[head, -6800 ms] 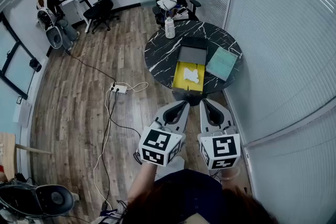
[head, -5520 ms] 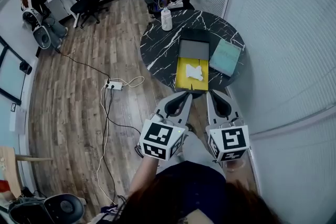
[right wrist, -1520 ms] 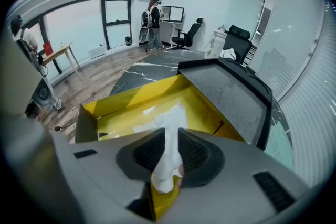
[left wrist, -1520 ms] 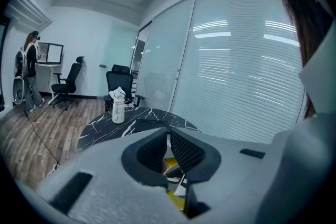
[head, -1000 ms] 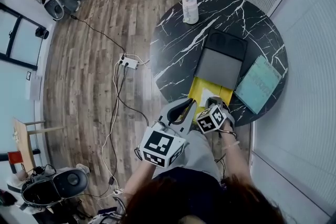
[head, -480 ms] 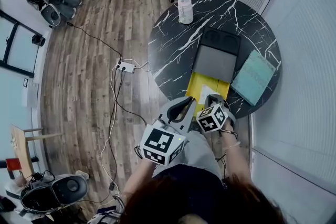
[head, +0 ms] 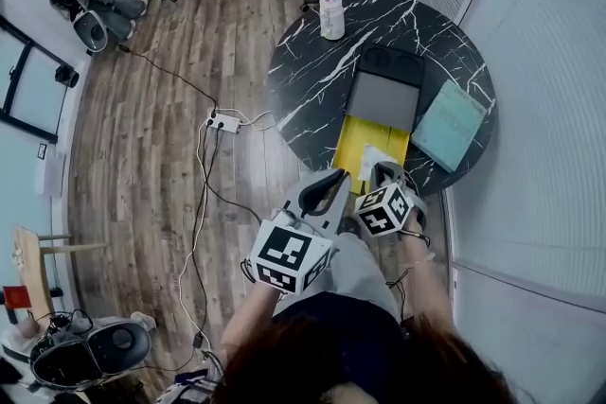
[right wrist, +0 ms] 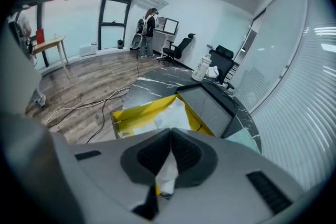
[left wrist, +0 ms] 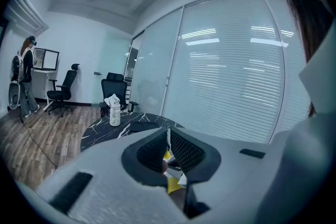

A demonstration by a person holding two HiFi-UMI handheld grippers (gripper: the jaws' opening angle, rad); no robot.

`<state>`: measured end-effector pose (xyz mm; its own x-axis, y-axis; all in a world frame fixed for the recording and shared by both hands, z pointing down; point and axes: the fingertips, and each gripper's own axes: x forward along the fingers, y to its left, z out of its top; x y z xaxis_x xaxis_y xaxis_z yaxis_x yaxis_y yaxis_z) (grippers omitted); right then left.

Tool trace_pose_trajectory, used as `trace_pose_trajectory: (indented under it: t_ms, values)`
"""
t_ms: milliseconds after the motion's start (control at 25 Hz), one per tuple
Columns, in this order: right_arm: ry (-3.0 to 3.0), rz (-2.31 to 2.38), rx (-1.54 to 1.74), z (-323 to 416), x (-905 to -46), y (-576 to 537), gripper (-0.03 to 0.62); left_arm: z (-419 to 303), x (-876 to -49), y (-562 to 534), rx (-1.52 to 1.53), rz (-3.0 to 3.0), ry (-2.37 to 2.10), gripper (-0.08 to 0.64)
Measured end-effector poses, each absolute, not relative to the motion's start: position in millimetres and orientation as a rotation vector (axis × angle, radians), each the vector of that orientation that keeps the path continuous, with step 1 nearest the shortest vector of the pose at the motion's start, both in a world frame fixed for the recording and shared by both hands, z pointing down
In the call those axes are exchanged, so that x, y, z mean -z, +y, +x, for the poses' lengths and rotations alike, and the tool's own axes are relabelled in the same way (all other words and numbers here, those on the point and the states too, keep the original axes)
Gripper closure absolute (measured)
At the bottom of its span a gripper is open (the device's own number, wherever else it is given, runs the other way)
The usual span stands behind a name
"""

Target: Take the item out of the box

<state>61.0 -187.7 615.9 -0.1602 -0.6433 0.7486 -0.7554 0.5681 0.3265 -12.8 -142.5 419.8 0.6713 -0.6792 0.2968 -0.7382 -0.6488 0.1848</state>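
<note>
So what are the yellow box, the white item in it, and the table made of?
Yellow box: likely cardboard, matte, with flat folded walls. White item, pinched in the right gripper: seems thin plastic film, crinkled and semi-translucent. Table: smooth black with white veins; marble or imitation.

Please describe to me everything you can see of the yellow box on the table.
The yellow box is open and shallow, cardboard by its look, with low yellow walls. It lies flat at the near edge of the black marble table. Its grey lid is folded back on the far side. A white item inside is pinched by the right tool.
</note>
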Motion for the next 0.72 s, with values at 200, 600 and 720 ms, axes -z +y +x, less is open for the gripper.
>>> trace_pose_trajectory:
  t_ms: [200, 600, 720]
  values:
    - [-1.882, 1.173, -0.101, 56.1, -594.9, -171.3, 0.568, -18.7, -409.0, -118.8, -0.262, 2.626, -1.129, 0.531]
    - [-1.896, 1.252, -0.010, 51.1, -554.8, -137.5, 0.568, -30.1, -400.0, -83.8, -0.225, 2.633, -1.164, 0.531]
    - [-1.900, 1.287, 0.015, 49.4, -541.2, -124.8, 0.568, -33.0, -396.2, -71.0, -0.220, 2.643, -1.162, 0.531]
